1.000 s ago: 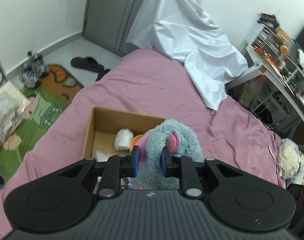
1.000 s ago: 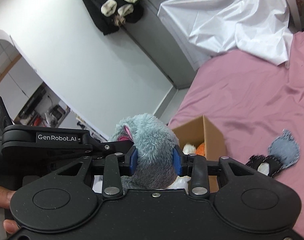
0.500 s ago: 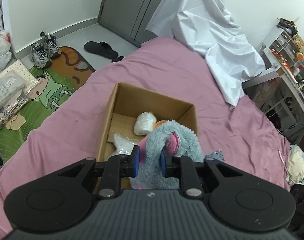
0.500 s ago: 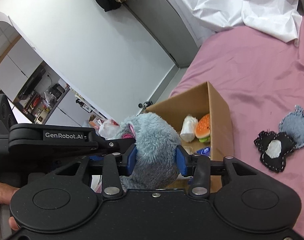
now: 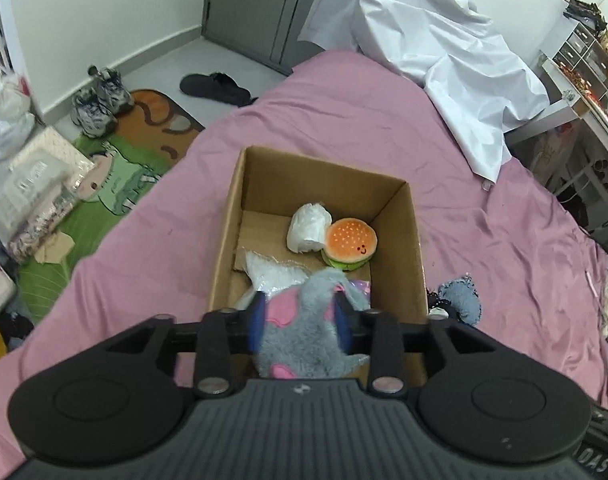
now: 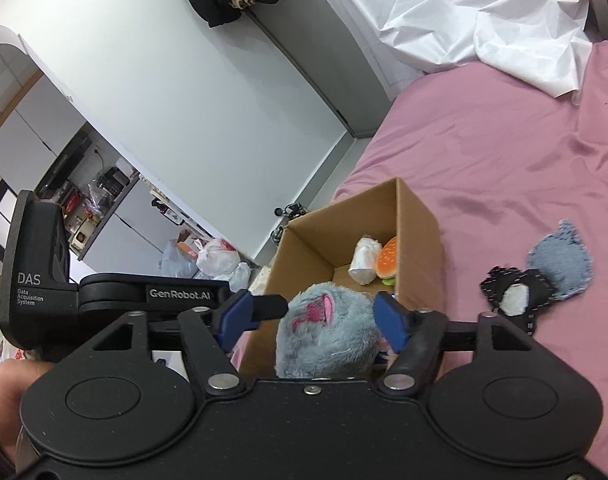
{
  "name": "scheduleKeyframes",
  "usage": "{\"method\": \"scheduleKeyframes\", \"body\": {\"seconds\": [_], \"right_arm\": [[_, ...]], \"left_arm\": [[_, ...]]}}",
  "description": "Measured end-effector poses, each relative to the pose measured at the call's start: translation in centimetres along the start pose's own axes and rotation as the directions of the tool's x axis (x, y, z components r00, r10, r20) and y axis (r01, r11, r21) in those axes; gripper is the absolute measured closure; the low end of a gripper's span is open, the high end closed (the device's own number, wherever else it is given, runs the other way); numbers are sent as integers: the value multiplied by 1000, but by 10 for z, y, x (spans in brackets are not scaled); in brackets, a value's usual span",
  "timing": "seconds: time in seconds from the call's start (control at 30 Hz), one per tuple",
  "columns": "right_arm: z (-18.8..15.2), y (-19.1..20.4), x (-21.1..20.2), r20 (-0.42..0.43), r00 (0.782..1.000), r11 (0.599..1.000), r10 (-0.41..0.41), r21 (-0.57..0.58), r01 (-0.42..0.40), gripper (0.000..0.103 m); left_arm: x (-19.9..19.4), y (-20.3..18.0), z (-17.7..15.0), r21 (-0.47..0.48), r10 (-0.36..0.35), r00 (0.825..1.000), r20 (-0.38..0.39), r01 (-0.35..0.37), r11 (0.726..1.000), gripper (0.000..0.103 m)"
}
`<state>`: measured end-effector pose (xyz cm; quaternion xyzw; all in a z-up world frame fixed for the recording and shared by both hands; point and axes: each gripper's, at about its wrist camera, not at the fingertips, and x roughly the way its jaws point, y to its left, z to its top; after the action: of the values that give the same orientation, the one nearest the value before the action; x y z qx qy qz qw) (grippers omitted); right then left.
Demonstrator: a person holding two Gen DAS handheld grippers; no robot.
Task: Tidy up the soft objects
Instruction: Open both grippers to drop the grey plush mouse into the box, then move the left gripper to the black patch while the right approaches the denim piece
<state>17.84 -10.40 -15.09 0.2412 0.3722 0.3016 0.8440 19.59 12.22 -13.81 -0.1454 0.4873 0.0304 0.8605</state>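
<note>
The cardboard box stands open-topped on the pink bed. Its far left floor is bare, while a white roll, burger plush and plastic bag crowd the rest. The grey plush blocks the near rim (between both claws). Right of the box, denim pieces lie on open sheet.

I count one cardboard box on the bed. Inside it I see one burger toy, one white roll and one clear bag. One grey plush toy is at my fingers. Beside the box lie one blue cloth piece and one black cloth piece. One white sheet covers the far end. On the floor I count two sneakers and one slipper.
</note>
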Motion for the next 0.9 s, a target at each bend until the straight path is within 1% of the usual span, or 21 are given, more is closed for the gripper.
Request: {"method": "scheduleKeyframes", "body": {"seconds": [0.1,0.17,0.2,0.23,0.37,0.47,0.53,0.6,0.7,0.8,0.9], "right_arm": [[3,-3,-9,-3,1000,1000,-21,-7,21,28],[4,-5,-15,-6,999,999,-37,-16,36,25],[5,-6,-18,-10,999,999,-43,-20,42,21],[5,-8,-21,-14,999,998,-50,-24,50,19],[6,-15,-34,-18,997,996,-78,-34,77,14],[8,-19,-45,-10,997,996,-83,-36,82,9],[13,-25,-52,-15,997,997,-77,-27,77,4],[18,-29,-58,-24,996,996,-82,-22,81,3],[22,-34,-68,-9,996,995,-94,-23,93,1],[25,-41,-74,-18,996,996,-85,0,85,0],[27,-45,-82,-9,995,995,-98,-2,97,0]], "left_arm": [[-5,-7,-2,20,41,999,8,-41,999,43],[-8,-13,-3,46,55,998,9,-55,997,38],[-10,-16,-4,57,58,998,11,-59,997,36],[-12,-19,-4,65,62,998,14,-62,996,34],[-18,-28,-2,62,69,998,11,-70,996,26],[-21,-35,-2,80,91,996,4,-91,993,24],[-25,-41,-2,90,107,994,0,-106,990,23],[-29,-45,-1,90,106,994,-5,-106,990,20],[-37,-54,0,101,111,994,1,-110,989,19],[-43,-65,0,117,111,994,14,-112,987,18],[-47,-76,-2,124,106,994,15,-107,986,18]]}}
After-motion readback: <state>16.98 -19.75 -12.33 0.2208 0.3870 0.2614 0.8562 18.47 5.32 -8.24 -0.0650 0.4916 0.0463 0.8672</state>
